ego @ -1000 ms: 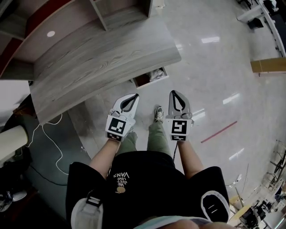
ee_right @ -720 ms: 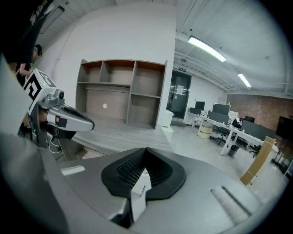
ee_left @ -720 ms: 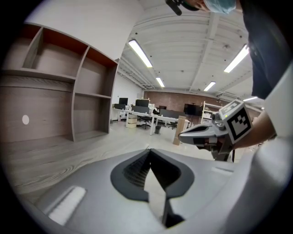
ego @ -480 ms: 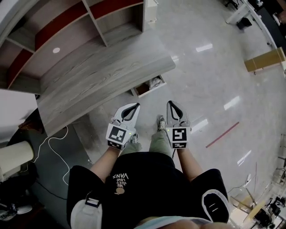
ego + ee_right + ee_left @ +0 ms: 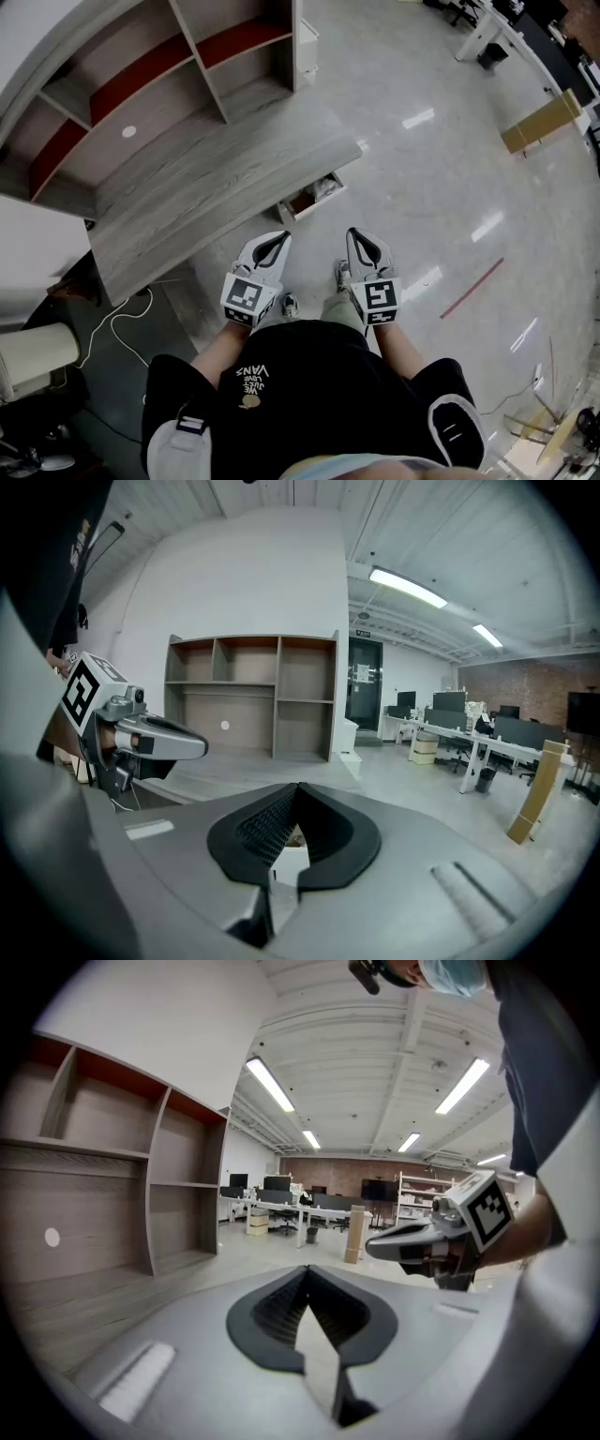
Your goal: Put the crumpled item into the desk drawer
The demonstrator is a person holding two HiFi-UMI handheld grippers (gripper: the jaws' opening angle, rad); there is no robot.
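The grey wood desk stands in front of me, and its small drawer sticks out open at the near edge. Something white and crumpled lies inside the drawer. My left gripper and right gripper are side by side at waist height, over the floor and short of the drawer. Both point forward. The left gripper has its jaws shut with nothing between them. The right gripper is shut and empty too. Each gripper view shows the other one beside it.
An open shelving unit rises behind the desk. A white cable runs over the dark mat to the left. A red strip lies on the shiny floor at right, and a cardboard box stands further off. Office desks fill the far room.
The view has pulled back from the desk, so the desk and drawer sit higher and smaller. Both grippers have come in closer to my body and stay shut.
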